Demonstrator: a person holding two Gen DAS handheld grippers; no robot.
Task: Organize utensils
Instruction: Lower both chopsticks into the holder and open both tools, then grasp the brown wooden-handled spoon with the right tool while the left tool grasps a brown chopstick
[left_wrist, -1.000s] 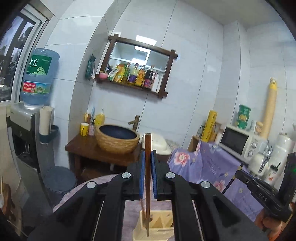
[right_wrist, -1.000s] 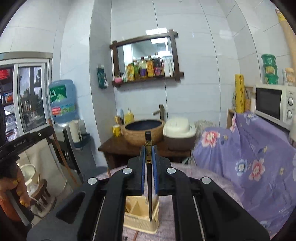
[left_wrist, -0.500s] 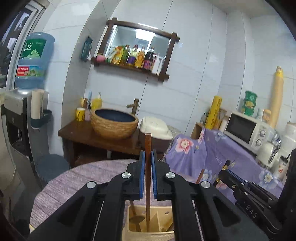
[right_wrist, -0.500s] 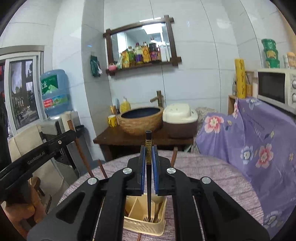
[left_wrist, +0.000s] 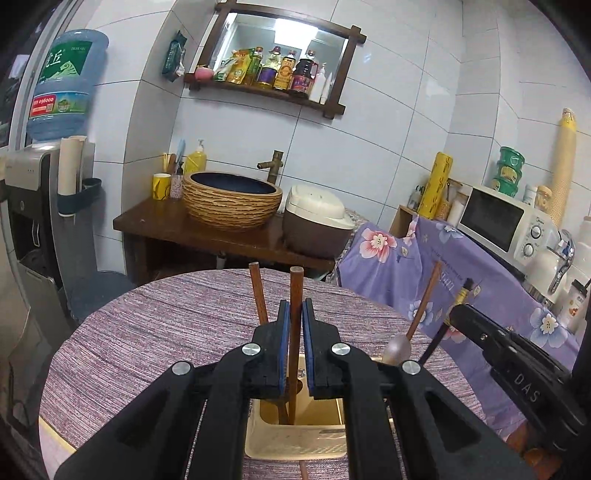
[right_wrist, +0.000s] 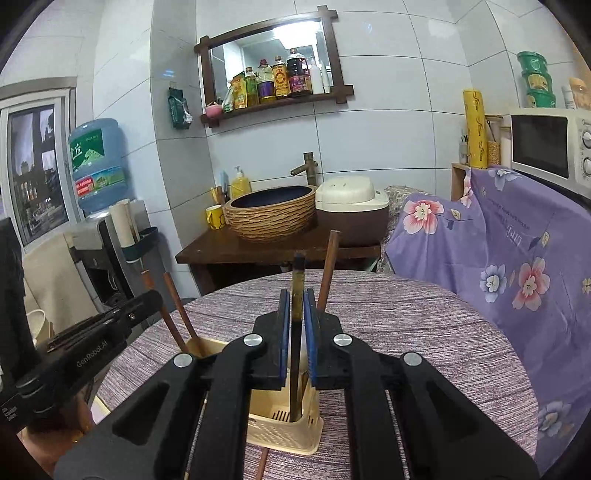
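My left gripper (left_wrist: 294, 354) is closed on a brown wooden stick (left_wrist: 295, 295), pinched upright so its lower end goes straight down into the beige holder (left_wrist: 295, 439). I hold it vertical, I judge, so it drops into a compartment and does not catch the rim. My right gripper (right_wrist: 297, 343) is likewise clamped on a dark utensil with a gold band (right_wrist: 297, 280), also upright, its lower end inside the near compartment of the holder (right_wrist: 284, 432).

Other handles already stand in the holder: a second brown stick (left_wrist: 257, 291) just behind my left stick, and a spoon (left_wrist: 397, 349) leaning out toward the right gripper's side. A thin brown piece lies on the purple tablecloth (left_wrist: 155, 332) in front of the holder; I cannot tell what it is.

Compared with a second ago, both grippers have come down and forward: the holder then sat low under the tips with the sticks above it, and now both lower ends sit inside it. The grip on each has not changed. Releasing looks like the next move.
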